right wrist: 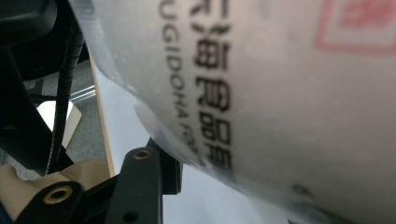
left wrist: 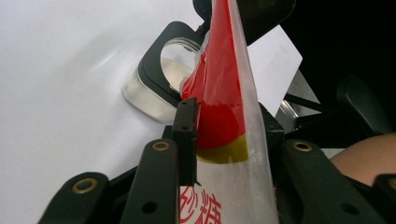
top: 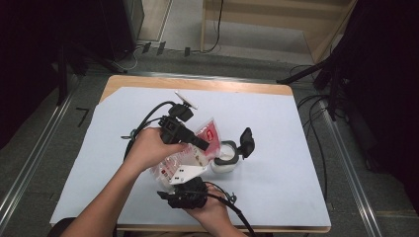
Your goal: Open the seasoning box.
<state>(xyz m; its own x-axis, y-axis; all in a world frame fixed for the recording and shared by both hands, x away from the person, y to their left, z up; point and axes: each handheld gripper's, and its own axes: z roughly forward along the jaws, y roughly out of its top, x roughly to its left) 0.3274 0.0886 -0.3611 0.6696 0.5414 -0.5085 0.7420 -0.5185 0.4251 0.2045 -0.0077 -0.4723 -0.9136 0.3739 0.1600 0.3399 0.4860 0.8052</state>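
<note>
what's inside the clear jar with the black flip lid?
In the clear square jar with the open black flip lid, a pale, whitish fill shows through the wall. The red-and-clear plastic bag, tipped at the mouth, covers part of the opening, so the fill level cannot be judged.

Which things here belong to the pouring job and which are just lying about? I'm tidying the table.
In the job:
- sugar bag
- clear container, its black lid flipped open
- left claw, clamped on the bag
- right claw, at the bag's bottom

Lying about:
- cables on the floor
- white table cover
</note>
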